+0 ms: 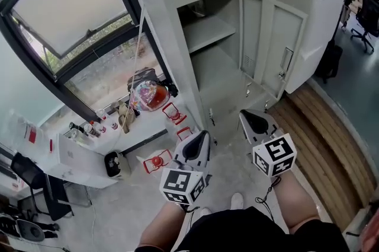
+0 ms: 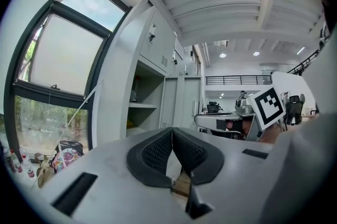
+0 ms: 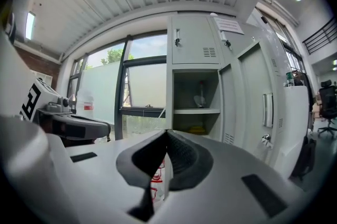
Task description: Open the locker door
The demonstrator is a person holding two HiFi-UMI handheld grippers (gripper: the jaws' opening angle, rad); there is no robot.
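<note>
The grey locker (image 1: pixel 204 37) stands in front of me with its tall lower compartment open, a shelf inside. Its door (image 1: pixel 251 37) is swung out to the right, edge-on beside the neighbouring closed door with a handle (image 1: pixel 286 60). My left gripper (image 1: pixel 199 139) and right gripper (image 1: pixel 253 118) hover low, short of the opening, touching nothing. Both are shut and empty. In the left gripper view the shut left gripper (image 2: pixel 172 130) points at the open compartment (image 2: pixel 145 107). In the right gripper view the shut right gripper (image 3: pixel 167 132) faces the open compartment (image 3: pixel 195 101) and door (image 3: pixel 226 107).
A window sill at the left carries a colourful bag (image 1: pixel 148 93) and small bottles. Red wire items (image 1: pixel 157 160) lie on the floor below it. A wooden floor strip (image 1: pixel 323 126) runs right of the lockers. An office chair (image 1: pixel 367 19) stands far right.
</note>
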